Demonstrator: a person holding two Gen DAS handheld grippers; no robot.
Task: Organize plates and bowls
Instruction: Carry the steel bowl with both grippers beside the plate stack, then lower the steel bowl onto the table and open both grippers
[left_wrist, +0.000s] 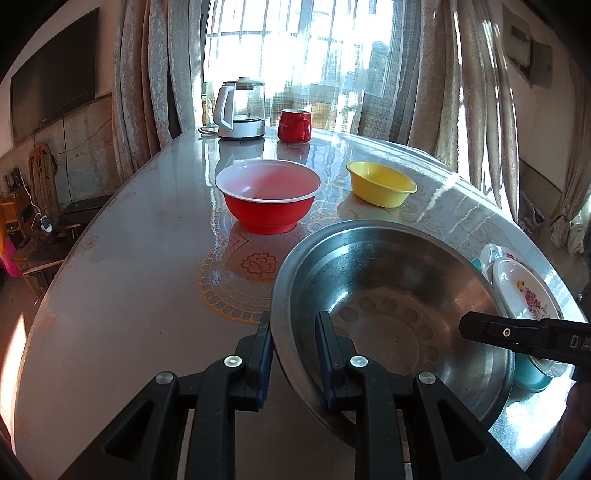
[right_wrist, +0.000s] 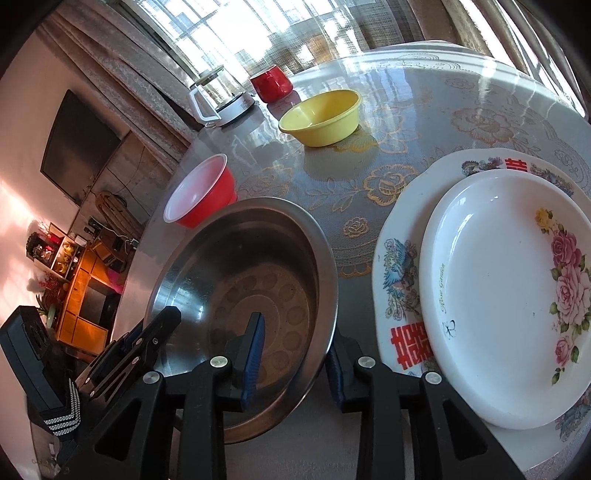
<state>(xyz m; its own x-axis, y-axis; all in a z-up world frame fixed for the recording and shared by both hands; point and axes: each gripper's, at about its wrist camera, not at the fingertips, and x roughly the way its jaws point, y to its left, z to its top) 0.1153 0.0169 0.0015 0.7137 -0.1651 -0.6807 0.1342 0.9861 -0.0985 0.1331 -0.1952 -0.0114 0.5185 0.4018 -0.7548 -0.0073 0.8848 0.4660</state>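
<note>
A wide steel bowl (left_wrist: 388, 295) (right_wrist: 251, 280) sits nearest to me on the table. My left gripper (left_wrist: 295, 347) is shut on its near left rim, one pad outside and one inside; the right wrist view shows it (right_wrist: 147, 339) at that rim. My right gripper (right_wrist: 295, 362) is open astride the opposite rim, its inner pad clear of the wall. One of its fingers (left_wrist: 498, 330) reaches in from the right. A rose-patterned white plate (right_wrist: 498, 295) lies on a larger phoenix-patterned plate (right_wrist: 402, 280). Further back stand a red bowl (left_wrist: 269, 199) and a yellow bowl (left_wrist: 380, 182).
A glass kettle (left_wrist: 240, 110) and a red mug (left_wrist: 294, 125) stand at the far edge of the round table (left_wrist: 129, 295) by the curtained window. Something teal (left_wrist: 532, 376) shows under the plates (left_wrist: 524, 291). A person's sleeve (right_wrist: 62, 410) shows behind the left gripper.
</note>
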